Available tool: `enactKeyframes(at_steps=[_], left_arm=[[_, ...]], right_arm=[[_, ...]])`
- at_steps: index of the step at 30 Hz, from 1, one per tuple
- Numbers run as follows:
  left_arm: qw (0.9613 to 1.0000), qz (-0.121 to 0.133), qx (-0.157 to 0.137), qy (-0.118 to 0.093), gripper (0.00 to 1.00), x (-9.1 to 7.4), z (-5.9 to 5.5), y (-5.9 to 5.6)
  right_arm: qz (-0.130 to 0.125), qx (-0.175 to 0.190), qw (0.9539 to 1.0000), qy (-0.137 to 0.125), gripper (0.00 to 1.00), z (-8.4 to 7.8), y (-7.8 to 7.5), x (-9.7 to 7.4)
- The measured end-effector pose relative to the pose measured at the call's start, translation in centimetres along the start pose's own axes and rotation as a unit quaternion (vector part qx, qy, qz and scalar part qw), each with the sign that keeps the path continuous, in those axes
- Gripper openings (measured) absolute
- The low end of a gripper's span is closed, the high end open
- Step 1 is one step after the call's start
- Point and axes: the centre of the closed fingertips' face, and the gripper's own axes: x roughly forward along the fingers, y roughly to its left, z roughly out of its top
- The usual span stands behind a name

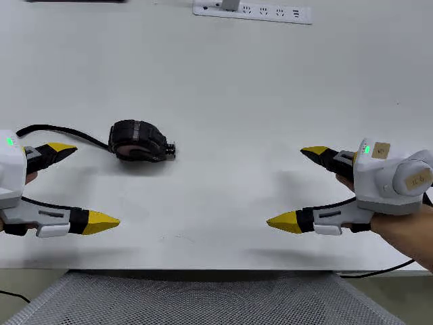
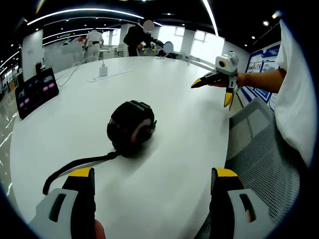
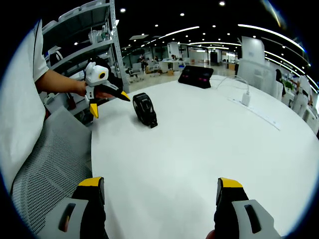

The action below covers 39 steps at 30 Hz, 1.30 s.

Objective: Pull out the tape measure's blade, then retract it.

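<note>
The tape measure (image 1: 139, 141), a black case, lay on the white table (image 1: 223, 81) at about 10 o'clock from the middle of the head view. A small tab showed at the case's 3 o'clock end. Its black strap (image 1: 61, 131) trailed off toward 9 o'clock and ended near the upper jaw of the left gripper (image 1: 96, 184). That gripper hovered at 8 o'clock with its yellow-tipped jaws spread wide, gripping nothing, just beside the strap but apart from the case. The right gripper (image 1: 285, 185) hung at 4 o'clock, well apart from the tape measure, its jaws likewise spread and empty. Bare table top lay between the two. A white power strip (image 1: 252, 10) sat at the far edge at 12 o'clock, and a grey mesh chair seat (image 1: 183, 298) showed below the near edge at 6 o'clock. In the left gripper view a dark tablet (image 2: 36, 89) stood at 9 o'clock.
</note>
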Motion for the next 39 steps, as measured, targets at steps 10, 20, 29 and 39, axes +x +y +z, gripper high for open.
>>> enactKeyframes(at_steps=[10, 20, 29, 39], left_arm=[[0.9999, 0.011, 0.002, -0.003, 0.9, 0.1, 0.1, 0.7], [0.9999, 0.008, 0.007, -0.002, 0.9, 0.8, 0.5, 1.1], [0.9997, -0.002, 0.022, 0.002, 0.9, 1.6, 1.3, 1.8], [0.9984, -0.019, 0.051, 0.009, 0.9, 2.8, 2.6, 2.3]], right_arm=[[0.007, -0.009, 0.9999, 0.002, 0.92, 0.4, 0.0, 1.1], [0.015, -0.009, 0.9998, -0.003, 0.92, 1.3, -0.2, 2.2], [0.021, -0.017, 0.9996, -0.009, 0.93, 2.3, -0.9, 3.4], [0.029, -0.023, 0.9992, -0.013, 0.93, 3.5, -1.0, 4.7]])
